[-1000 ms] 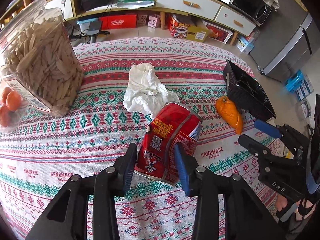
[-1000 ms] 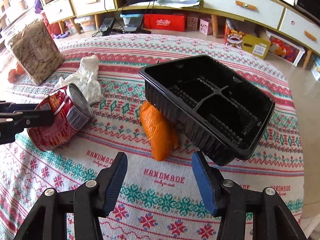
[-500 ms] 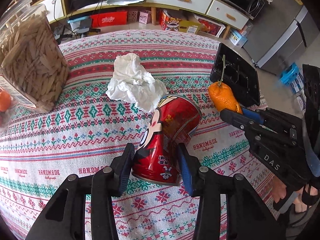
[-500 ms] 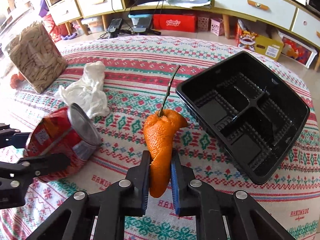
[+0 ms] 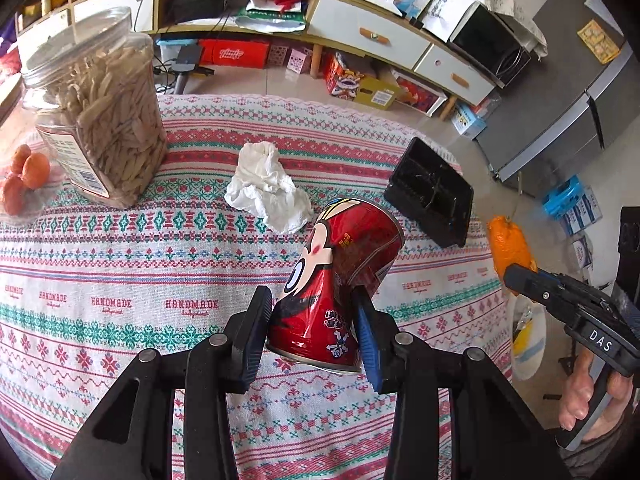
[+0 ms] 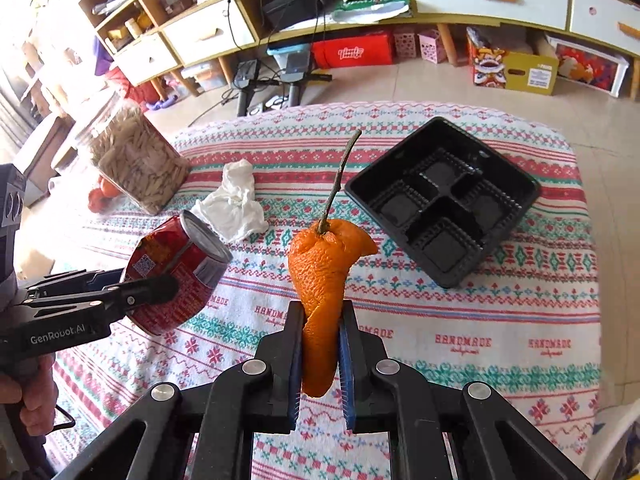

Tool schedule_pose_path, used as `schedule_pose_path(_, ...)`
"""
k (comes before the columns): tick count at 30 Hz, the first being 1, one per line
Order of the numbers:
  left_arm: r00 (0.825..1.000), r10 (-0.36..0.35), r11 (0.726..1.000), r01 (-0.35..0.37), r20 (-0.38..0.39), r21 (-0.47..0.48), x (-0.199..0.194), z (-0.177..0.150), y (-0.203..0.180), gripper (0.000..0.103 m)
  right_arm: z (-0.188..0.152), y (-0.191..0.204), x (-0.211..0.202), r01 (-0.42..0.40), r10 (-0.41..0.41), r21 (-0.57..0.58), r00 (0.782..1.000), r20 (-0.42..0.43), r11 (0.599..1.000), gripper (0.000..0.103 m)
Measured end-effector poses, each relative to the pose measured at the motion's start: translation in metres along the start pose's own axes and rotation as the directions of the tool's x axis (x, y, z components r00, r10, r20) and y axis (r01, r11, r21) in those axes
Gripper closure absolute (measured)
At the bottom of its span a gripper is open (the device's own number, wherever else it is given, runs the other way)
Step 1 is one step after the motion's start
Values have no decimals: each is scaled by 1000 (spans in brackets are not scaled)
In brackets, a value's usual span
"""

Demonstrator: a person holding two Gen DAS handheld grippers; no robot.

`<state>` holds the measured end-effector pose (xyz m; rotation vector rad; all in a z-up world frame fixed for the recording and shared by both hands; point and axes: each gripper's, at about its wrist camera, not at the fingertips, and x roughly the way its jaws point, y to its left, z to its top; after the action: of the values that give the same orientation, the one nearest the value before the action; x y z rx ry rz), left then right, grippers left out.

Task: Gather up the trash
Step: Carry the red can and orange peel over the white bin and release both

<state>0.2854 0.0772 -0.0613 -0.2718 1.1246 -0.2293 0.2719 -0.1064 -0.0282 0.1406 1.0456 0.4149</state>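
Observation:
My left gripper (image 5: pixel 314 330) is shut on a dented red can (image 5: pixel 340 276) and holds it above the patterned tablecloth; the can also shows in the right wrist view (image 6: pixel 180 272). My right gripper (image 6: pixel 320 354) is shut on an orange peel with a stem (image 6: pixel 324 280), lifted above the table; the peel also shows at the right of the left wrist view (image 5: pixel 510 246). A crumpled white tissue (image 5: pixel 266 190) lies on the cloth beyond the can. A black compartment tray (image 6: pixel 442 200) lies flat at the far right of the table.
A clear jar of seeds (image 5: pixel 100 120) stands at the far left, with small oranges (image 5: pixel 24 176) beside it. The table's right edge (image 6: pixel 592 280) is close to the tray. Cabinets and boxes stand on the floor beyond.
My left gripper has closed on the can and lifted it. My right gripper has closed on the orange peel and raised it off the cloth. The black tray now lies flat.

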Motion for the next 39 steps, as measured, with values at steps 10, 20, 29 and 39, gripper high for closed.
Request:
schedule_pose_path(10,997,-45,999,45,62,5,-33,-21,-32,60,-20,-77,-100,3,-24,159,991,130,987,90)
schedule_pose_path(20,996,-91,989,91,-12,120,-16,-62,-118,60,-77,-163,-161,91,-141,352,983,117,932,90)
schedule_pose_path(29,979,-180,971,193,-97,141,20,-94,-218,60,-113,-202,-162,169,-181,429,983,-13,887,90)
schedule_pose_path(39,956,-203,952,243,-210,184,89,-120,-339,60,-124,-237,-157,163,-159,509,986,-52,845,88)
